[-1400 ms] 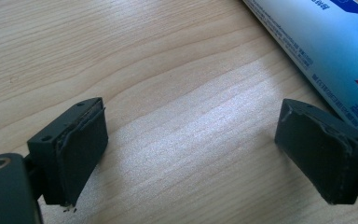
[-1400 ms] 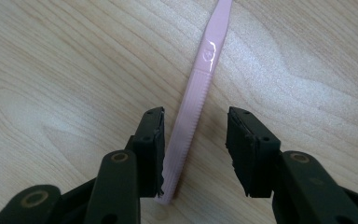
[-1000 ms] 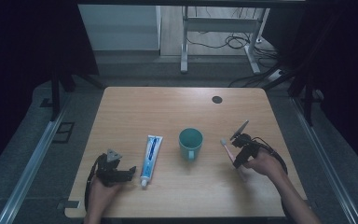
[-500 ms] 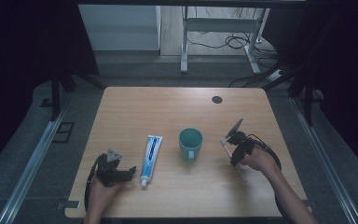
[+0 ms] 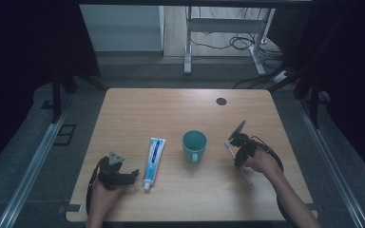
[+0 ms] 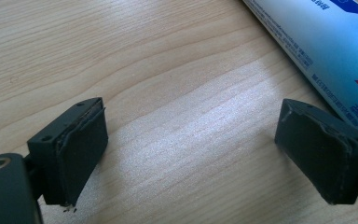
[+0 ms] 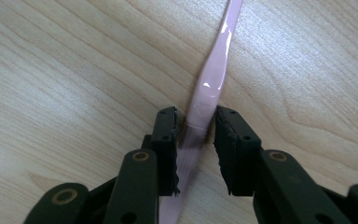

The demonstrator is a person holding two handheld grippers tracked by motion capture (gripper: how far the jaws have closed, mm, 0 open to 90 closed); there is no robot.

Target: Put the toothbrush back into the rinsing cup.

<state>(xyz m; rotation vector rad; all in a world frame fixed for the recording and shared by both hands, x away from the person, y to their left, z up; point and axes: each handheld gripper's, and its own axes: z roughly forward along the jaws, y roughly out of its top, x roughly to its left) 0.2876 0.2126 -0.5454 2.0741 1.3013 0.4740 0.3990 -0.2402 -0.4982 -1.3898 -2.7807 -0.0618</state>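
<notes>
Right hand-held gripper (image 7: 196, 140) jaws closing around pink plastic toothbrush (image 7: 209, 88), gaps remain, head cut off; left hand-held gripper (image 6: 193, 154) apart over bench (image 6: 168, 70).

Bare table (image 5: 138, 109) beyond mug (image 5: 194, 145), toothpaste tube (image 5: 154, 155)

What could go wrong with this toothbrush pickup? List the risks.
1. The right gripper has just been closing around the pink toothbrush, which lies flat on the table; a grip on so thin a handle may slip or twist.
2. The teal mug stands near; a swing could knock it.
</notes>
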